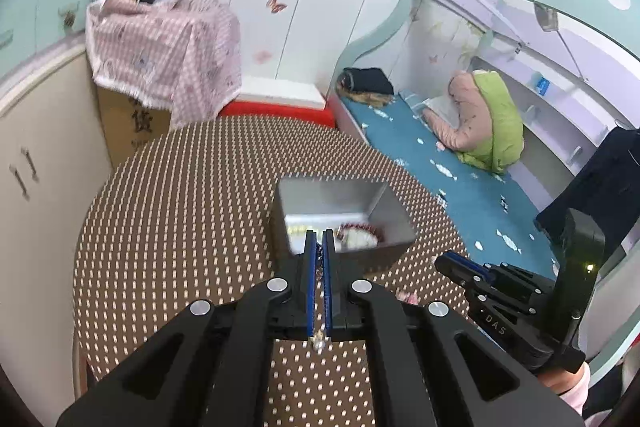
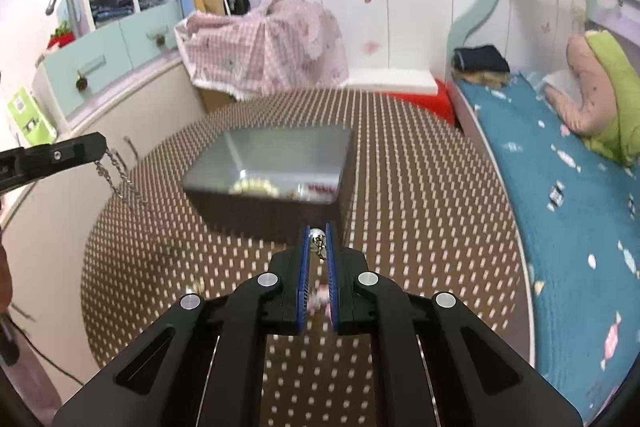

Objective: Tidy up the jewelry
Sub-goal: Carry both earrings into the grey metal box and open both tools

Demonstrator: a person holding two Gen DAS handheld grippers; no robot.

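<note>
Where bed (image 1: 472, 187) runs, dotted table (image 1: 180, 227) adjoins.

Left gripper (image 1: 319, 239): matte black linkage arms fanning from 6 o'clock, round silver pivot pins at each joint, triangular cut-outs in the outer arms; fingers (image 1: 309, 279) lined with ridged blue pads; right gripper (image 2: 318, 233) built the same, seen from the left wrist at 4 o'clock as a black block with white letters "DAS" and a small lit dot; pink sleeve (image 1: 576, 385) at its cuff end.
</note>
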